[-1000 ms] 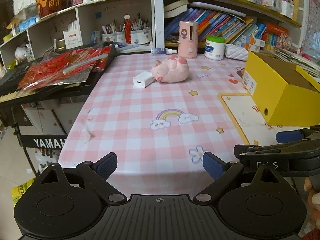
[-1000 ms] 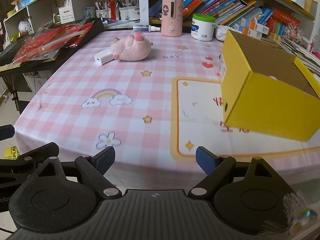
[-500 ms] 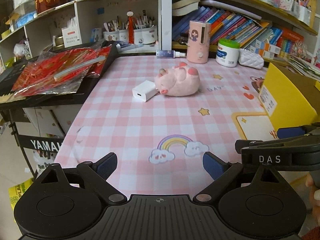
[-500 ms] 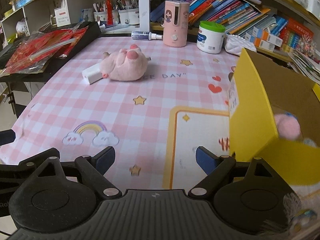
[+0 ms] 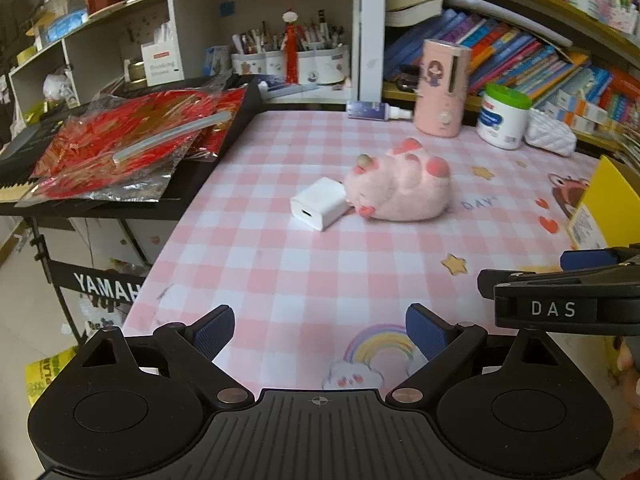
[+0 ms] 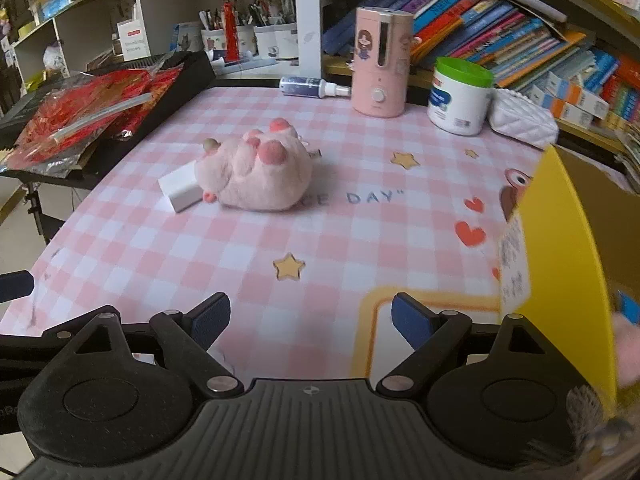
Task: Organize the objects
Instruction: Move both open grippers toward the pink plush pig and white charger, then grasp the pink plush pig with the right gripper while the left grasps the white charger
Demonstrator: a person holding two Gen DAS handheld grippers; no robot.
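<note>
A pink plush pig (image 5: 398, 186) (image 6: 256, 176) lies on its back on the pink checked tablecloth (image 5: 304, 272), touching a white charger block (image 5: 319, 203) (image 6: 179, 191) on its left. An open yellow box (image 6: 560, 248) (image 5: 604, 208) stands at the right, with a pink fluffy thing (image 6: 626, 354) inside. My left gripper (image 5: 320, 332) is open and empty, short of the charger. My right gripper (image 6: 310, 320) is open and empty, beside the box's left wall and short of the pig. The right gripper also shows side-on in the left wrist view (image 5: 560, 292).
At the back stand a pink humidifier (image 6: 380, 62), a green-lidded white jar (image 6: 460, 96), a white quilted pouch (image 6: 522, 122) and a small spray bottle (image 6: 308, 87). A black keyboard with red foil packets (image 5: 120, 152) adjoins the table's left edge. Shelves of books and pen cups rise behind.
Both grippers have moved forward over the table toward the pig and charger, which now look larger. The yellow box has slid to the right edge of both views. Both grippers stay open.
</note>
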